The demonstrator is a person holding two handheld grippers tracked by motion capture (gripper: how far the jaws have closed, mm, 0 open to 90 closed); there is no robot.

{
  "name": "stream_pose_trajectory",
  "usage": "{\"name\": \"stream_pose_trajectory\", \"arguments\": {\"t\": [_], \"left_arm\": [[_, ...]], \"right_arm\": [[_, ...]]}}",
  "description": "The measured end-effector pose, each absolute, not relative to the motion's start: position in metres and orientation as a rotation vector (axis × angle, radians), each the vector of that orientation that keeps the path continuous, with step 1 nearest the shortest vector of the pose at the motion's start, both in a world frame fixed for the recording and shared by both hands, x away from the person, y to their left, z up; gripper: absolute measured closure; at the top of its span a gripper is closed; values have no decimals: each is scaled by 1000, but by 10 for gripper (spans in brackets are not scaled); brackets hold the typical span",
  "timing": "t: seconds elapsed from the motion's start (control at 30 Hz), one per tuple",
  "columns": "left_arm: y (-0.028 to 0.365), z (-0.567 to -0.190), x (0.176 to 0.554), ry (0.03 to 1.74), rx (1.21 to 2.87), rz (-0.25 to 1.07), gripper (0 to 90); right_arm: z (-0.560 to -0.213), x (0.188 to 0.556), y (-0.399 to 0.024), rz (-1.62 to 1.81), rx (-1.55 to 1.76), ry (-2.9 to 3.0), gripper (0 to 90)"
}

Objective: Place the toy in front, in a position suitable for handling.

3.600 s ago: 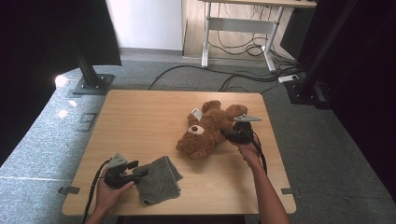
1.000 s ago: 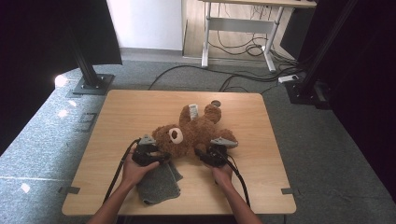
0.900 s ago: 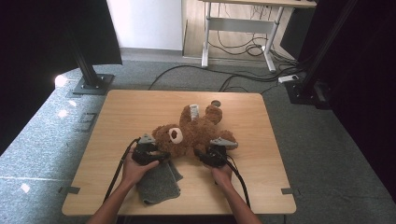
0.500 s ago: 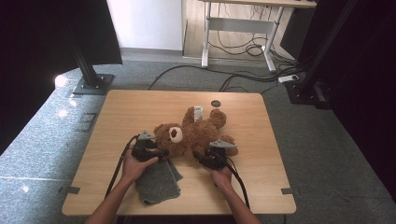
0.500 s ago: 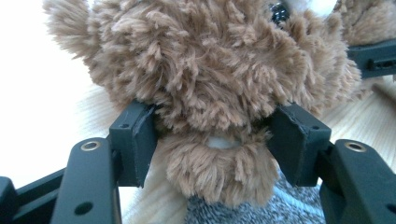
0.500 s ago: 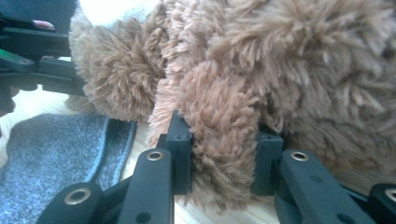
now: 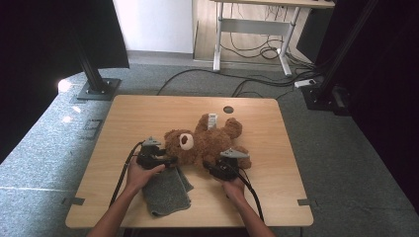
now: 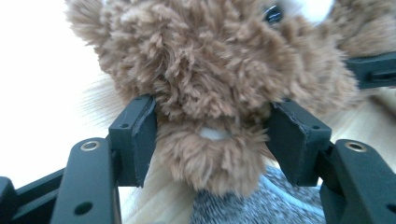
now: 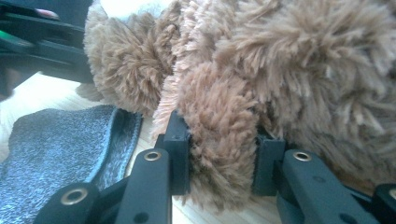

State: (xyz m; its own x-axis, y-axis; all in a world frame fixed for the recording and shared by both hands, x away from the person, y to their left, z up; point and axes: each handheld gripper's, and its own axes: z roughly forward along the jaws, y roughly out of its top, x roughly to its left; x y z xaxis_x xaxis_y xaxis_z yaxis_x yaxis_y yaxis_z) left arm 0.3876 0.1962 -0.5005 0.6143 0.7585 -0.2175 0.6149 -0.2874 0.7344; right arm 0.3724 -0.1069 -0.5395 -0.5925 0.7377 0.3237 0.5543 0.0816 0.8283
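Observation:
A brown teddy bear (image 7: 205, 143) lies on its back in the middle of the wooden table (image 7: 148, 113), head to the left. My left gripper (image 7: 168, 159) is shut on the bear's head (image 8: 219, 70), with both pads (image 8: 140, 140) pressed into the fur from either side. My right gripper (image 7: 210, 167) grips one furry limb (image 9: 219, 126) low on the bear's near side. Its jaws have just eased open a little, and the pads (image 9: 180, 154) still squeeze the limb. A grey cloth (image 7: 165, 192) lies crumpled under and in front of the head.
A white tag (image 7: 212, 120) sticks up from the bear's far side. Beyond it a round cable hole (image 7: 228, 109) is cut into the tabletop. The grey cloth (image 9: 56, 140) spreads left of the right jaws, and my left gripper (image 9: 42, 42) shows dark behind it.
Since the oldest frame the bear has been dragged left to the cloth, and my left gripper has left the cloth and closed on its head. Over the last second its legs swung slightly right.

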Motion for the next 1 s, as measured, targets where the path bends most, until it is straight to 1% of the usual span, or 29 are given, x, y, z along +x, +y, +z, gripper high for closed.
{"name": "stream_pose_trajectory", "arguments": {"t": [0.23, 0.47, 0.57, 0.67, 0.87, 1.0], "left_arm": [[213, -496, 363, 1069, 2010, 158, 313], [216, -516, 343, 1089, 2102, 107, 247], [215, -525, 339, 1101, 2131, 114, 229], [215, -530, 337, 1100, 2147, 115, 229], [209, -534, 334, 1095, 2174, 165, 234], [208, -534, 331, 1088, 2190, 203, 261]], "right_arm": [[-541, 373, -108, 1520, 1311, 2170, 645], [-542, 373, -108, 1524, 1313, 2167, 641], [-542, 373, -108, 1524, 1310, 2169, 641], [-543, 372, -108, 1522, 1308, 2174, 642], [-544, 372, -108, 1523, 1312, 2180, 644], [-544, 371, -108, 1520, 1312, 2184, 643]]}}
